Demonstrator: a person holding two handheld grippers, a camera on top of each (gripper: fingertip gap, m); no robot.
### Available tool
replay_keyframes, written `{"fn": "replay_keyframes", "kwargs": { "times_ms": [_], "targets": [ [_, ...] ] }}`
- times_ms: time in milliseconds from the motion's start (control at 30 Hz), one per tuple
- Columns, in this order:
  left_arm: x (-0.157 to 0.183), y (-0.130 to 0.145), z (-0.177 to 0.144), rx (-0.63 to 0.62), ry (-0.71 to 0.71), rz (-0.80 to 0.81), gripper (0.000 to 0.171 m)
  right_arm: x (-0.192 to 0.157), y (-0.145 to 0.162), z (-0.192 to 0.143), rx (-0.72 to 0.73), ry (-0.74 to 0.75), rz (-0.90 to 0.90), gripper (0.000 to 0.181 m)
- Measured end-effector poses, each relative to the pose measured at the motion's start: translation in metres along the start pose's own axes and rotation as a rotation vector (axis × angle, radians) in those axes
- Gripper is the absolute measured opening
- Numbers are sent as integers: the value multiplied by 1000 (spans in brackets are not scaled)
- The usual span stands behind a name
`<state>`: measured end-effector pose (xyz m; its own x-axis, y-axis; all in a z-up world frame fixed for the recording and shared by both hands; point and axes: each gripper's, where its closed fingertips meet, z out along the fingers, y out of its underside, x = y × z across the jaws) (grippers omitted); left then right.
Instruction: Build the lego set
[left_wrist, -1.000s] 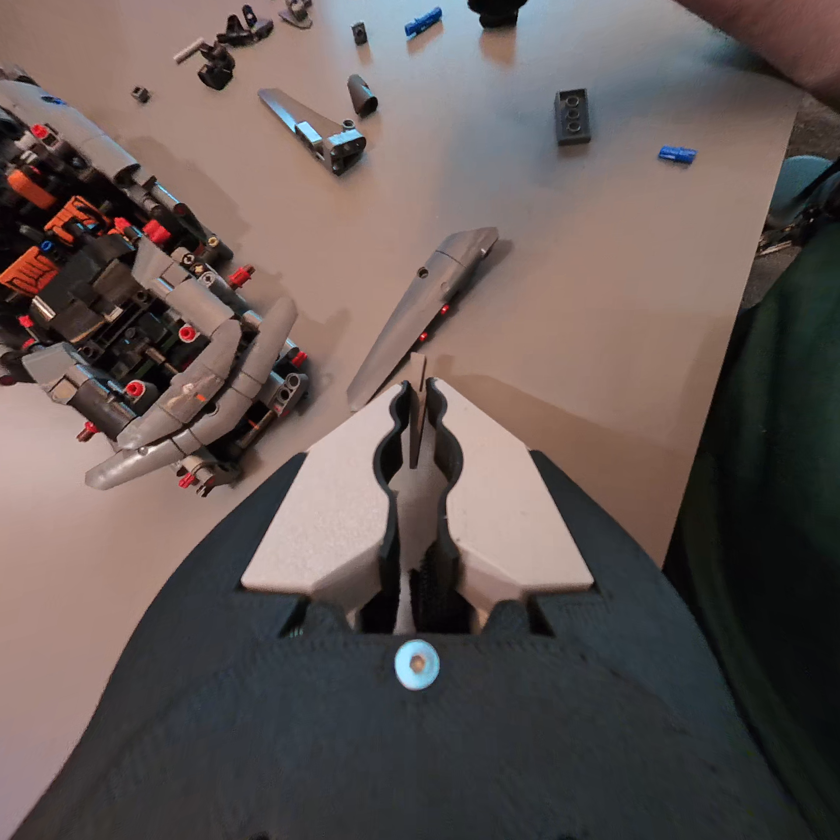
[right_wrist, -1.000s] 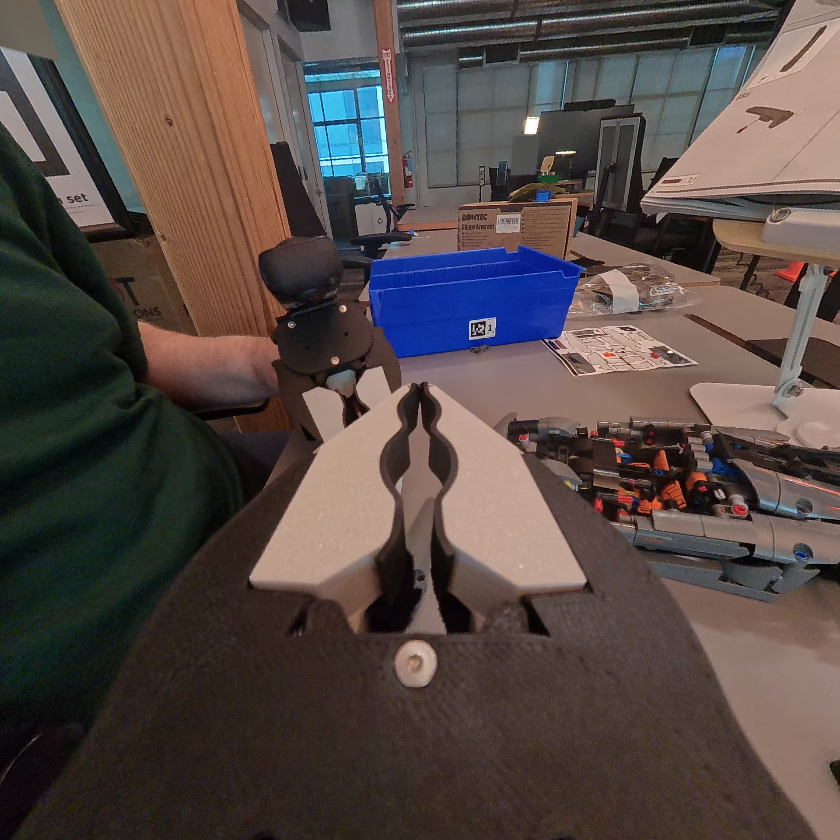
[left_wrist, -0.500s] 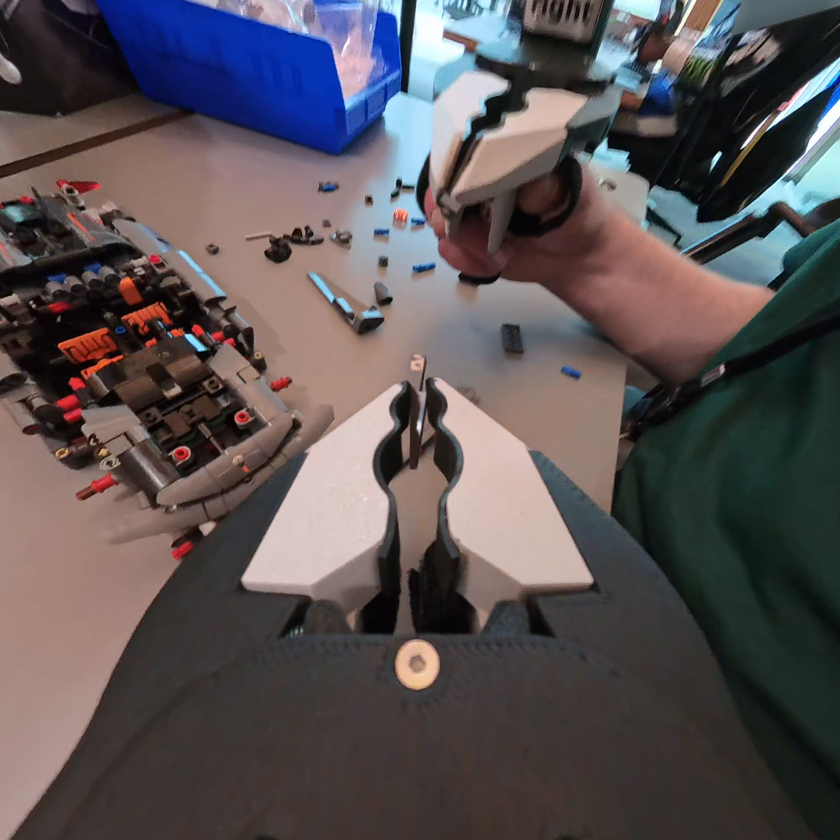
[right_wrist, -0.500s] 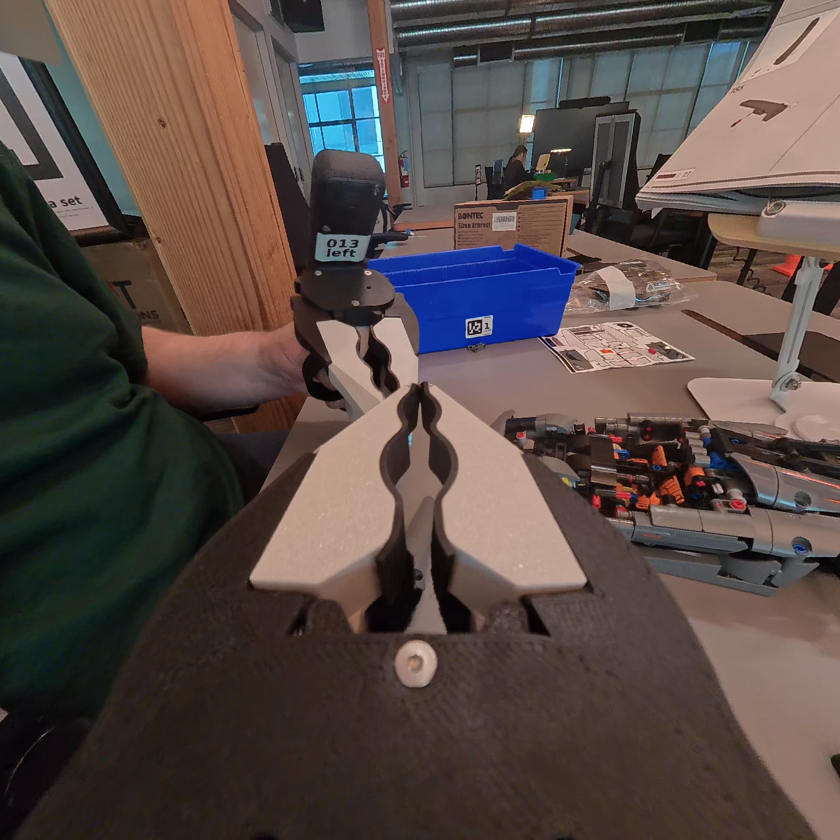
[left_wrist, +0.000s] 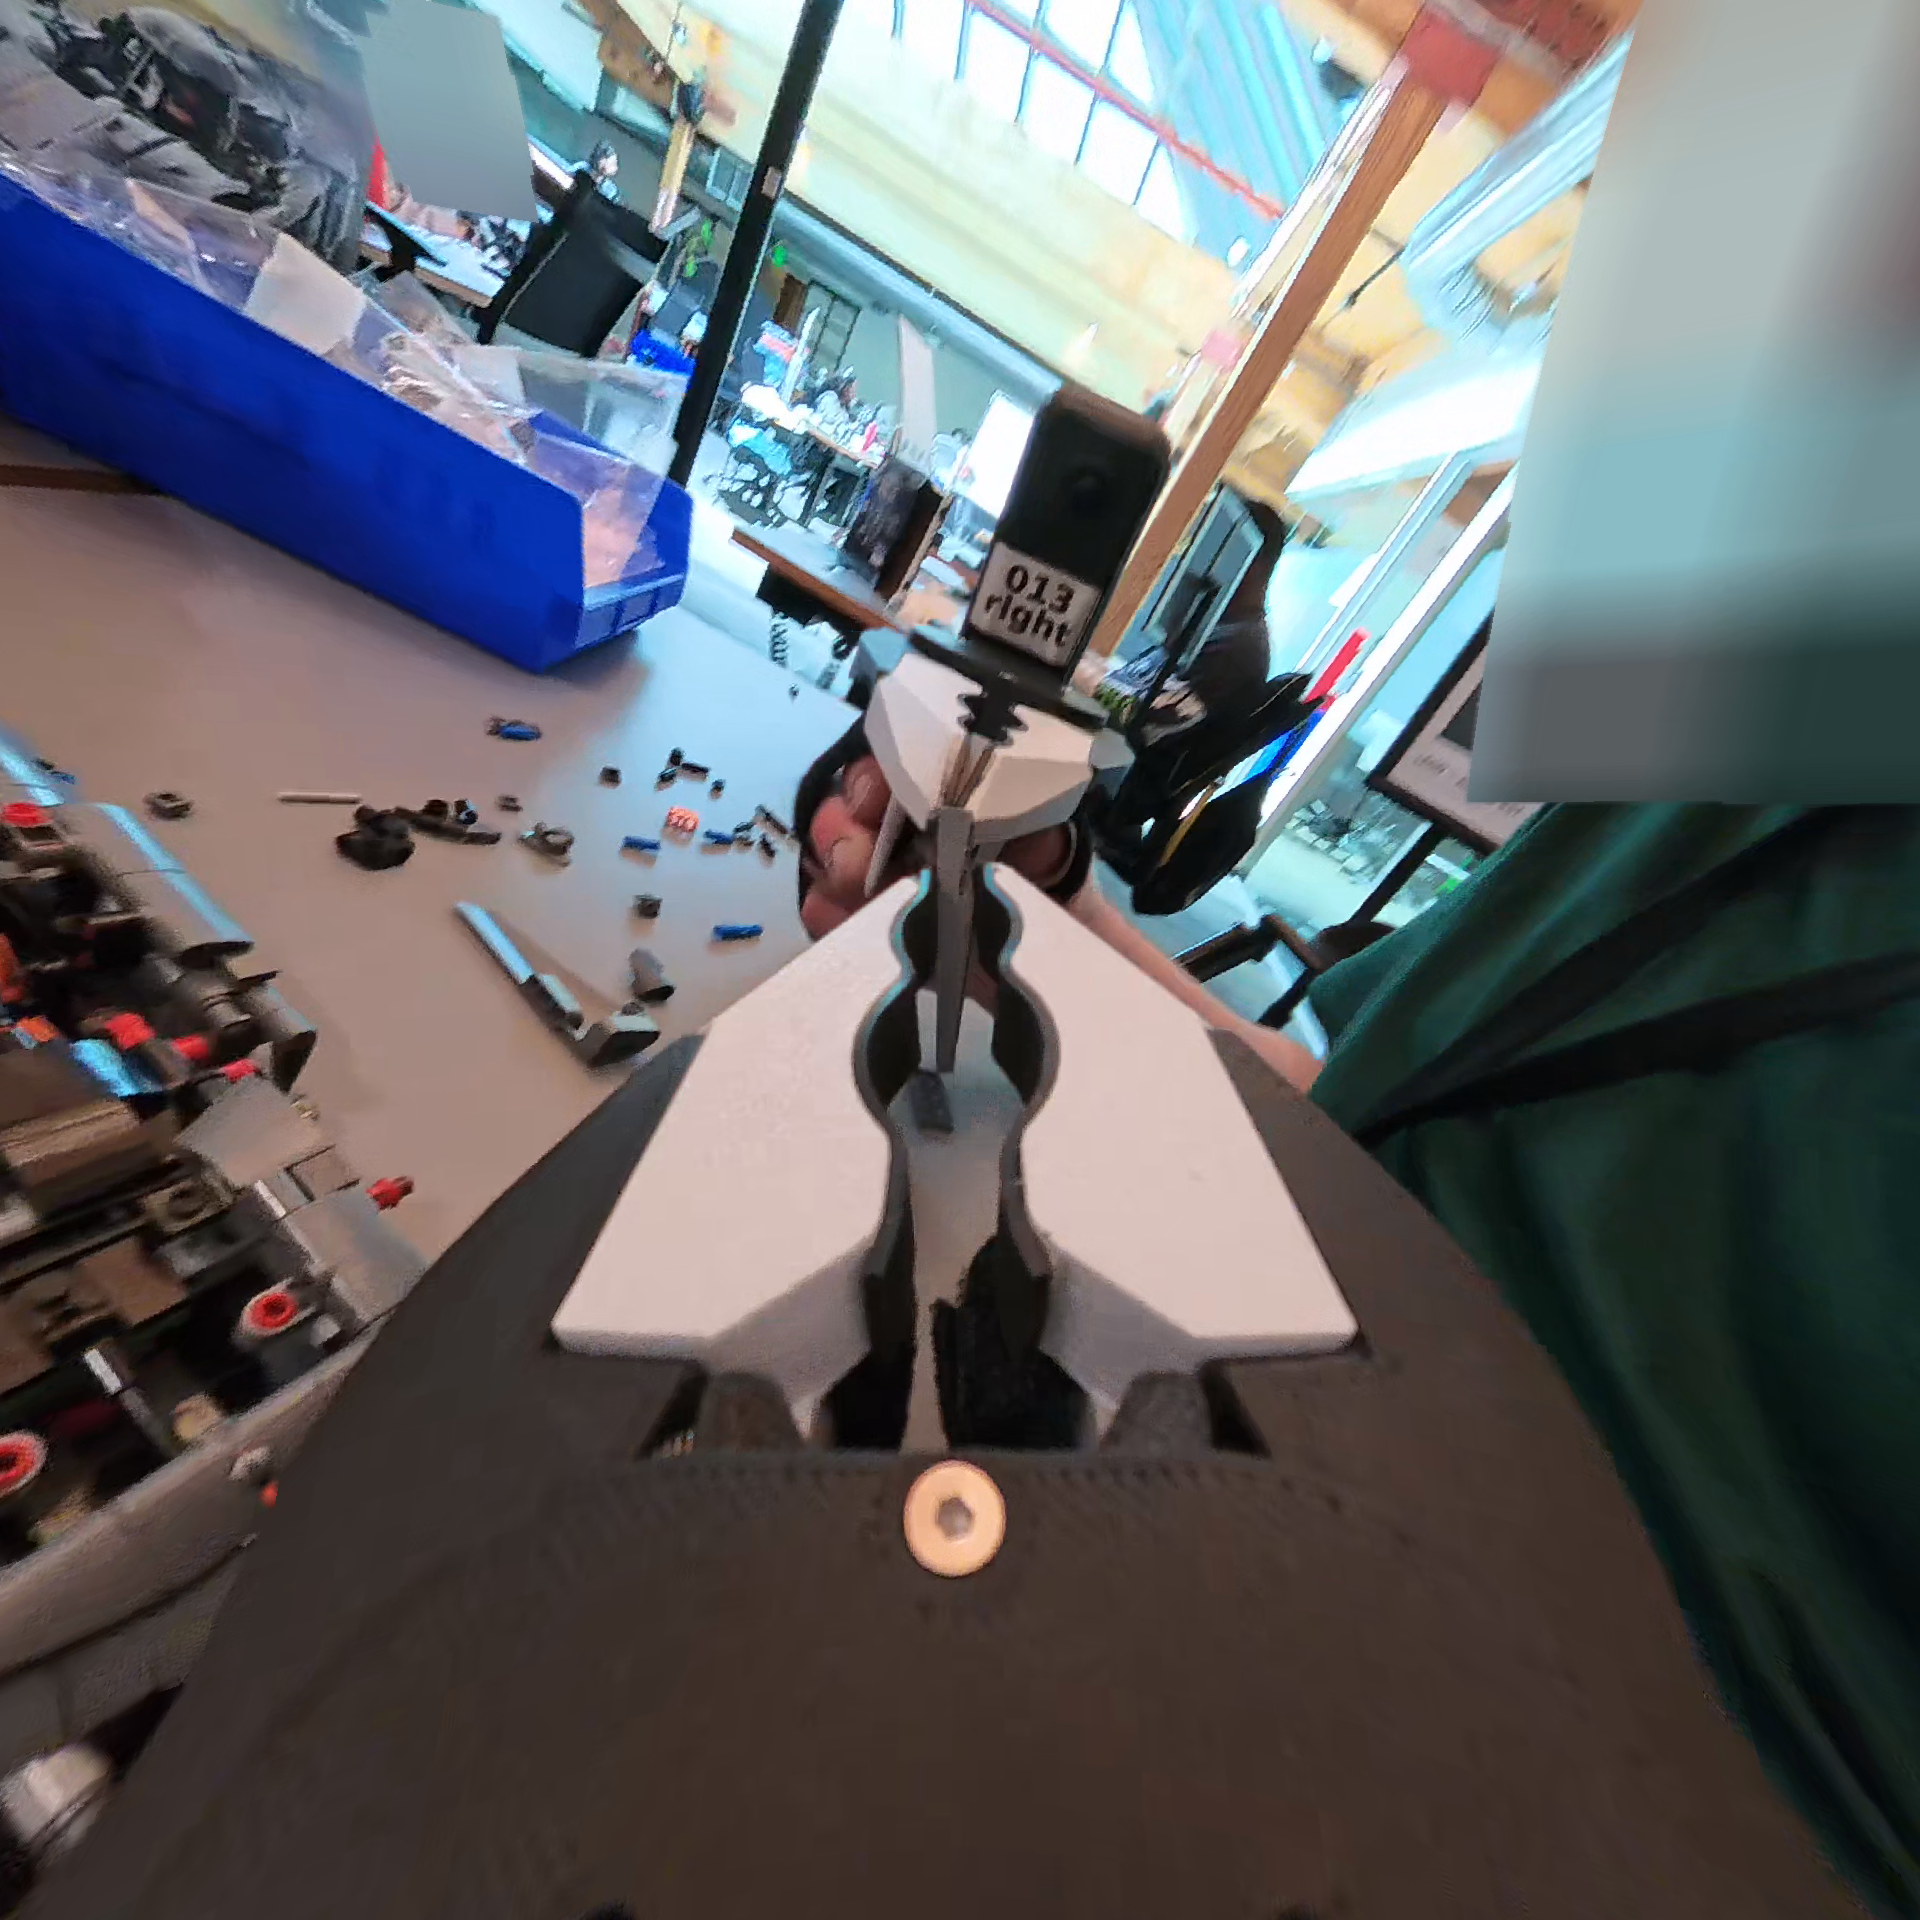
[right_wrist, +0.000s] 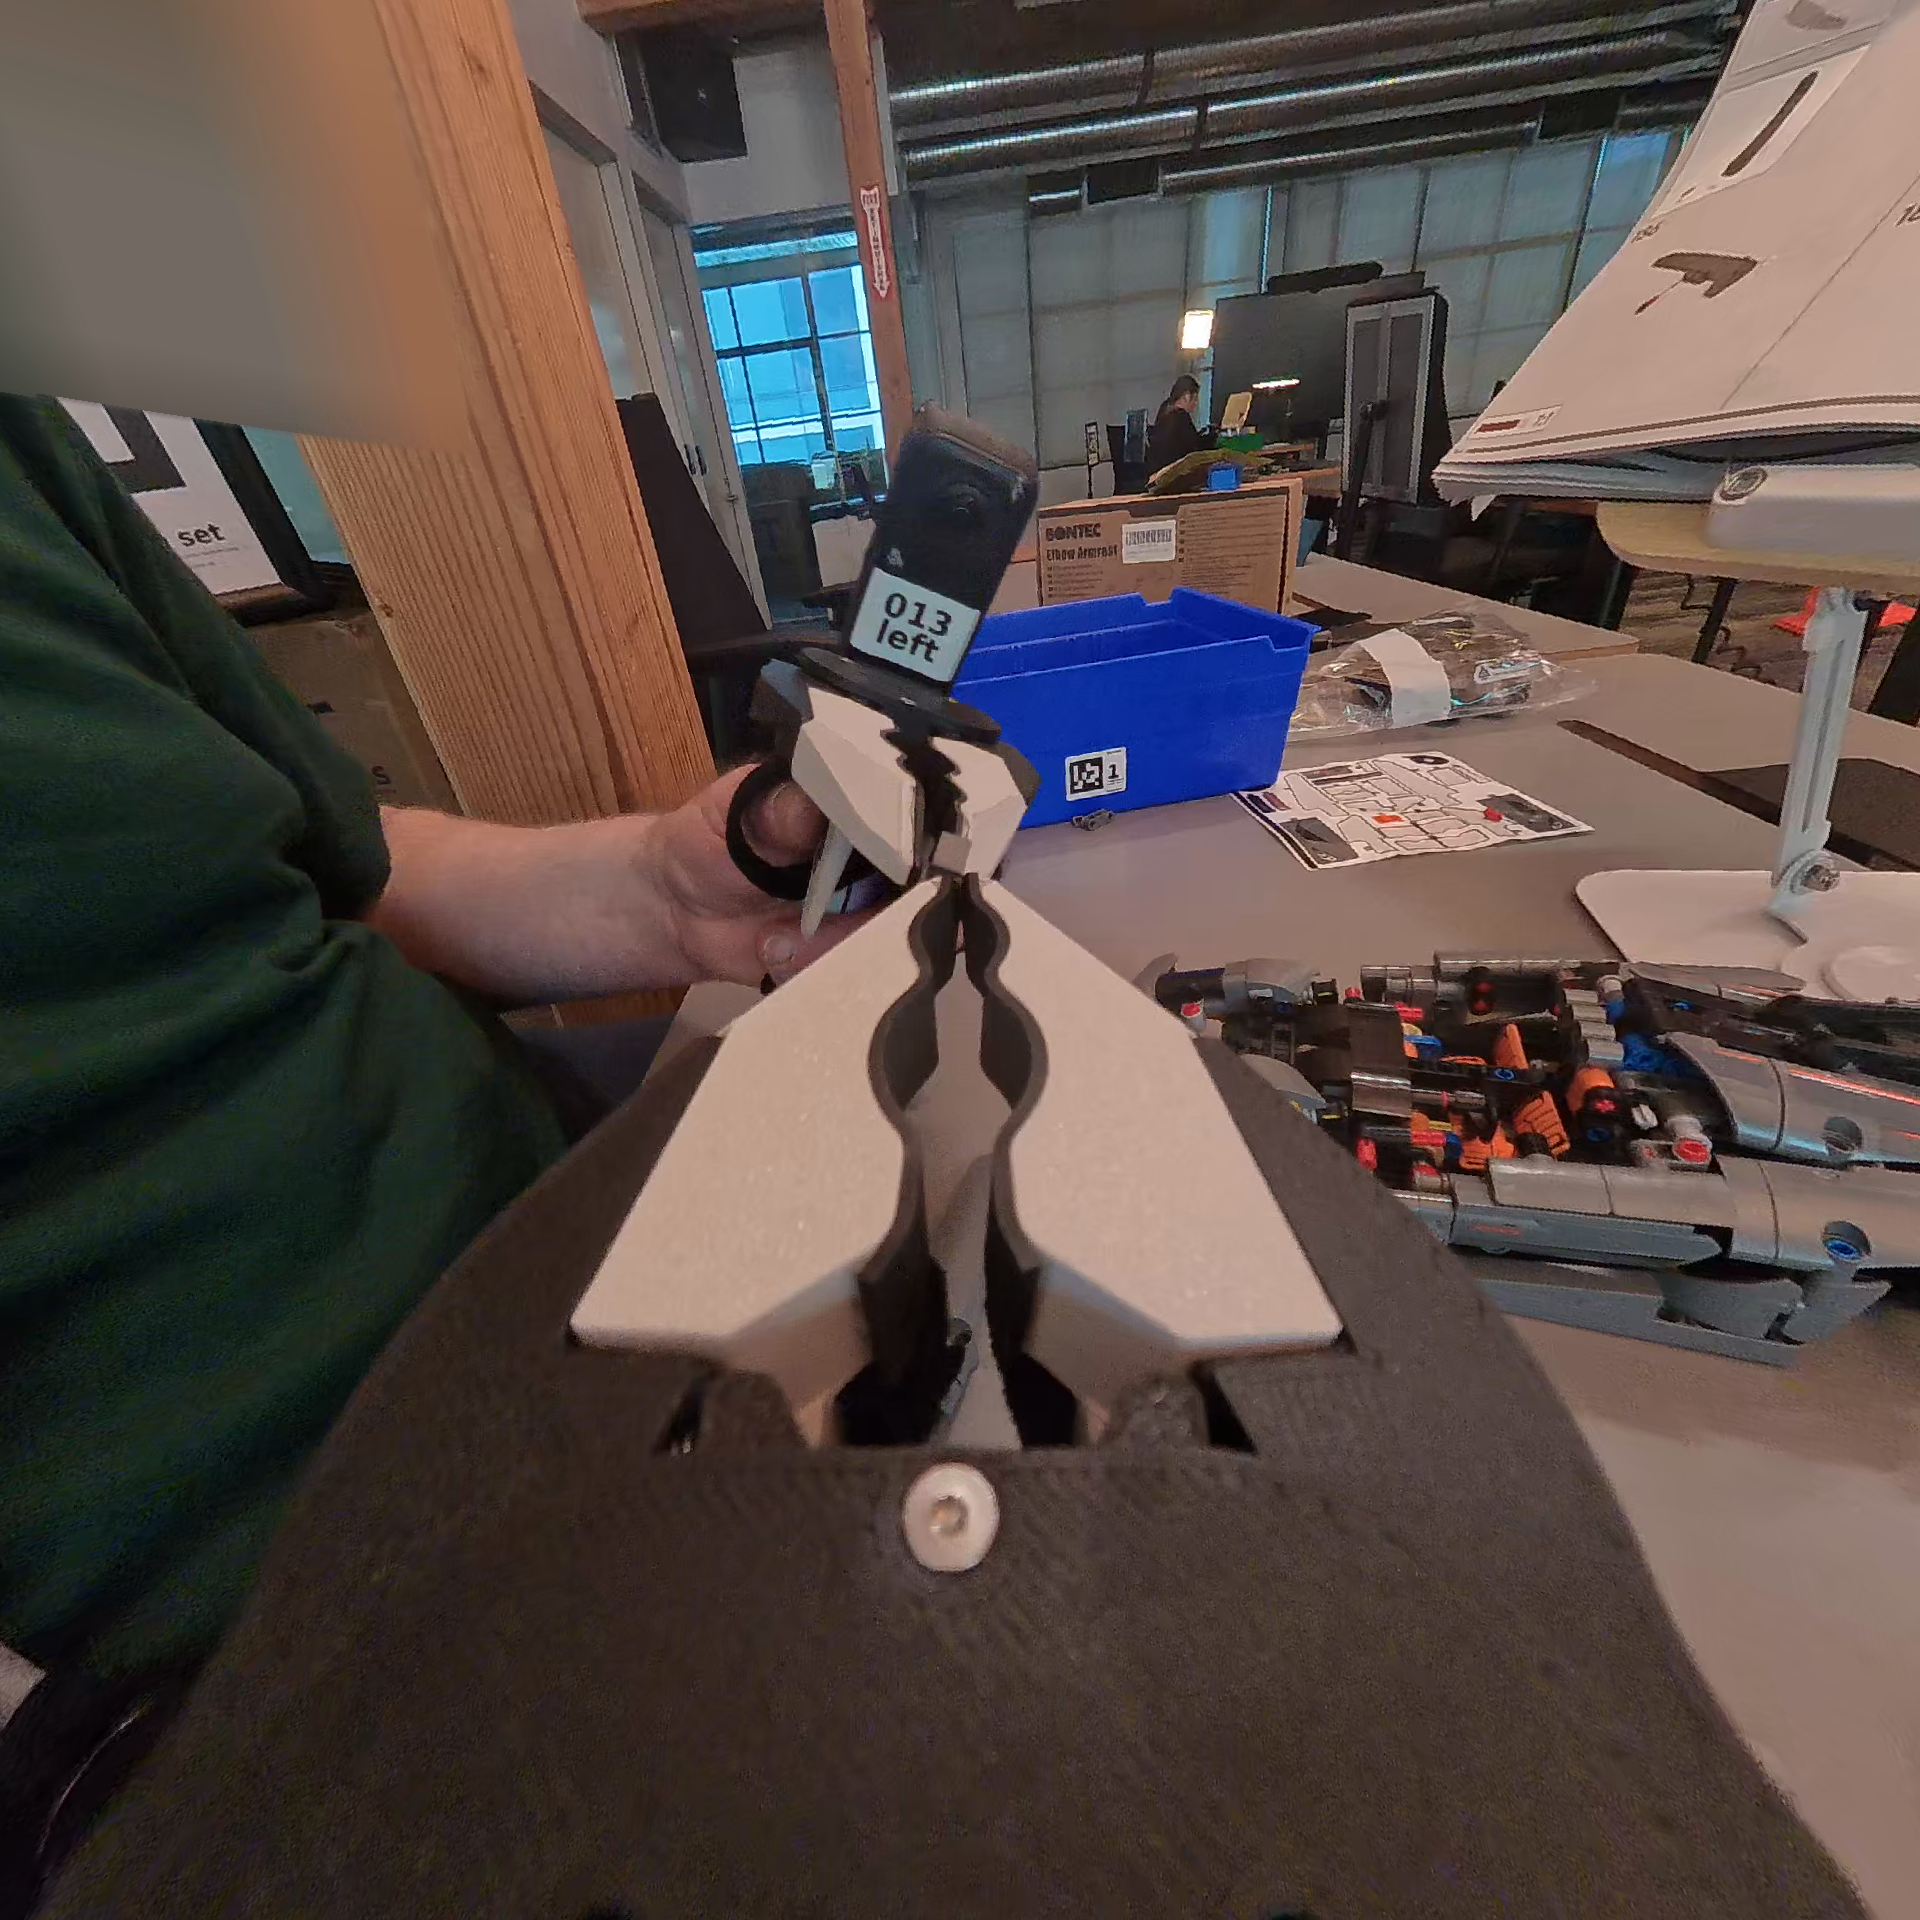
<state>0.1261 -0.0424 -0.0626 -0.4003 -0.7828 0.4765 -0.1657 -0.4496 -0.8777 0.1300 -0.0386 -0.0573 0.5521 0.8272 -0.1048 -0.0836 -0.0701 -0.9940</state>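
Observation:
My left gripper (left_wrist: 951, 896) is shut on a thin grey flat piece (left_wrist: 948, 977), held edge-on above the table. My right gripper (left_wrist: 961, 808) faces it tip to tip, with its jaws shut. Its tips touch the far end of the piece, and I cannot tell whether they clamp it. In the right wrist view my right gripper (right_wrist: 951, 902) is shut, and the left gripper (right_wrist: 940, 844) is just beyond with the piece's pale end (right_wrist: 951, 854) showing. The partly built grey, black and orange lego car (left_wrist: 156, 1091) lies on the table to the left. It also shows in the right wrist view (right_wrist: 1558, 1101).
Loose small pieces (left_wrist: 665, 821) and a grey wing part (left_wrist: 561, 997) lie on the grey table. A blue bin (right_wrist: 1132, 707) stands at the back, with an instruction sheet (right_wrist: 1413, 810) beside it. A booklet on a white stand (right_wrist: 1704, 914) is at the right. A person in green sits close. The tips of both grippers are at nearly the same place.
My left gripper has lifted from over the table and tilted up with the thin piece. It now meets the right gripper tip to tip. The right gripper has hardly moved.

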Motion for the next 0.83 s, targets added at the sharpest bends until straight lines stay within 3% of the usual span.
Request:
{"fn": "replay_keyframes", "kwargs": {
  "times_ms": [367,833],
  "targets": [
    [-3,-12,3,107,111,-139,4,0,-2,-1,15,-6,14,0],
    [-20,3,3,-12,-80,-87,5,2,1,1,2,13,4,0]
  ]
}}
